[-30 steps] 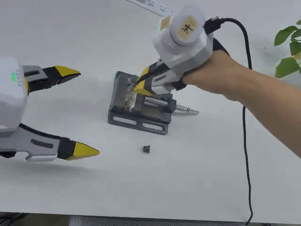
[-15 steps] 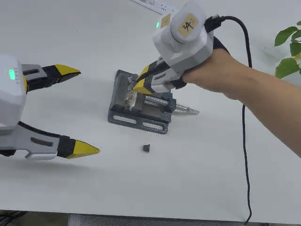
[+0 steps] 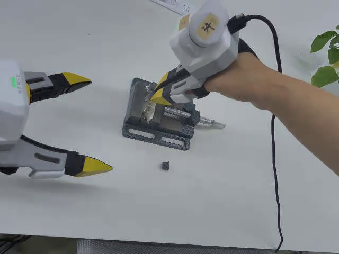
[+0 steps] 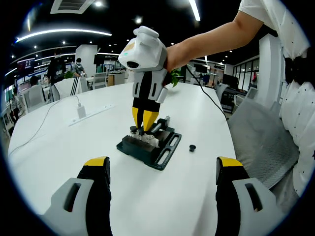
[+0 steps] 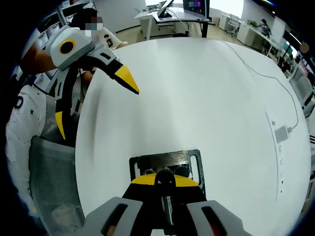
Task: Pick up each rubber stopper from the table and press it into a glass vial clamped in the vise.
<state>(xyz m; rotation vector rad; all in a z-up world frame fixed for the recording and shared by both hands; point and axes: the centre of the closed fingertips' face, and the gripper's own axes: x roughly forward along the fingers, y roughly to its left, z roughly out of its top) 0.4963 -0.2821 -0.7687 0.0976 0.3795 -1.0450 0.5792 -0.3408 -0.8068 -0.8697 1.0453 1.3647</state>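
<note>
A dark metal vise (image 3: 159,129) stands mid-table with glass vials (image 3: 146,110) clamped in it. My right gripper (image 3: 157,94) reaches down onto the vials from the right. In the right gripper view its yellow tips (image 5: 163,180) are shut on a black rubber stopper (image 5: 165,174) at the vise (image 5: 193,160), beside a second dark stopper (image 5: 181,170). A loose stopper (image 3: 166,166) lies on the table in front of the vise. My left gripper (image 3: 90,124) hovers at the left, wide open and holding nothing; its own view faces the vise (image 4: 147,145) and the loose stopper (image 4: 192,147).
A white power strip (image 3: 172,6) lies at the table's far edge. The right gripper's black cable (image 3: 278,159) runs down the right side. A green plant (image 3: 326,53) stands at the far right. A mesh chair (image 4: 256,132) stands beside the table.
The right gripper has tilted a little over the vise while its tips stay at the vials. The left gripper has not moved.
</note>
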